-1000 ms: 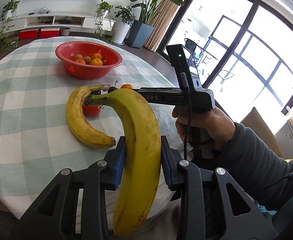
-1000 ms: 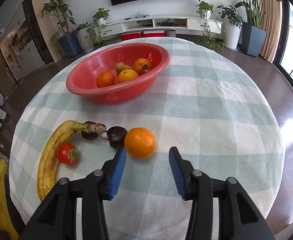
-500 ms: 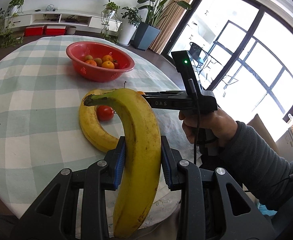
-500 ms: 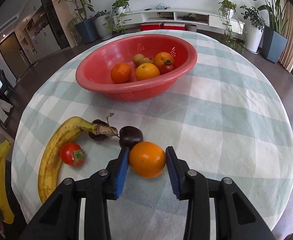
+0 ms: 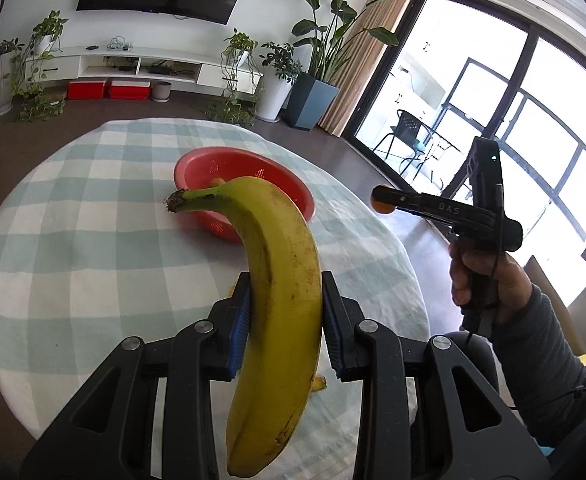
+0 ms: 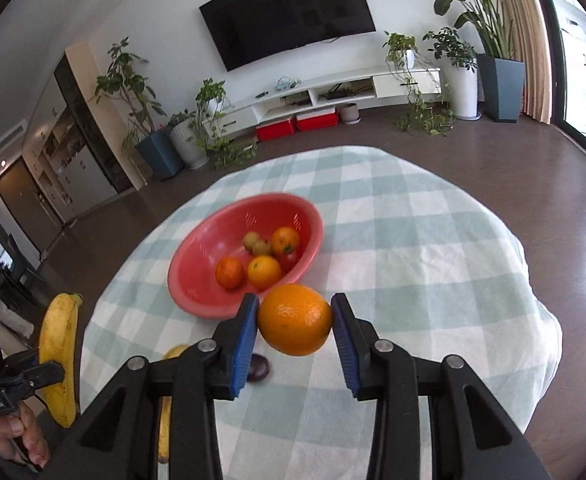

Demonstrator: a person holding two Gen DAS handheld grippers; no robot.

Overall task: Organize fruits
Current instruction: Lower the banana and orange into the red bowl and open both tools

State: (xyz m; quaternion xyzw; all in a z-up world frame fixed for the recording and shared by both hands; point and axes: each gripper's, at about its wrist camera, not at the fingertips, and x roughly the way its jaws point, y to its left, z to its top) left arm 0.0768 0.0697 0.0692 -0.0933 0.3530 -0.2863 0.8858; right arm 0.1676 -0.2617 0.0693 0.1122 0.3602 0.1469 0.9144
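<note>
Carrying was the step in hand: both grippers were loaded and raised above the table point(image 6: 433, 240), with the fruit apparently bound for the red basket point(image 6: 197, 264).

Nearest in the right wrist view, the right gripper point(image 6: 295, 330) had its blue pads pressed on either side of an orange point(image 6: 295, 319), held clear of the checked cloth. Just below it, at about seven o'clock, a dark plum point(image 6: 259, 368) lay on the cloth, and the end of a second banana point(image 6: 165, 412) showed past the left finger. Farther on, at about eleven o'clock from the orange, the basket sat with several oranges and smaller fruits already inside.

In the left wrist view, the left gripper point(image 5: 285, 320) was clamped across the middle of a banana point(image 5: 281, 280), which stood nearly upright with its stem curling toward ten o'clock. Behind the banana the basket rim point(image 5: 191, 160) showed, partly hidden.

Judging from this, the next move called for bringing the orange forward over the rim, lowering it among the fruit there, then spreading the fingers. The banana would likely need tipping flat before release, since it is long and could overhang or roll the round fruit.
</note>
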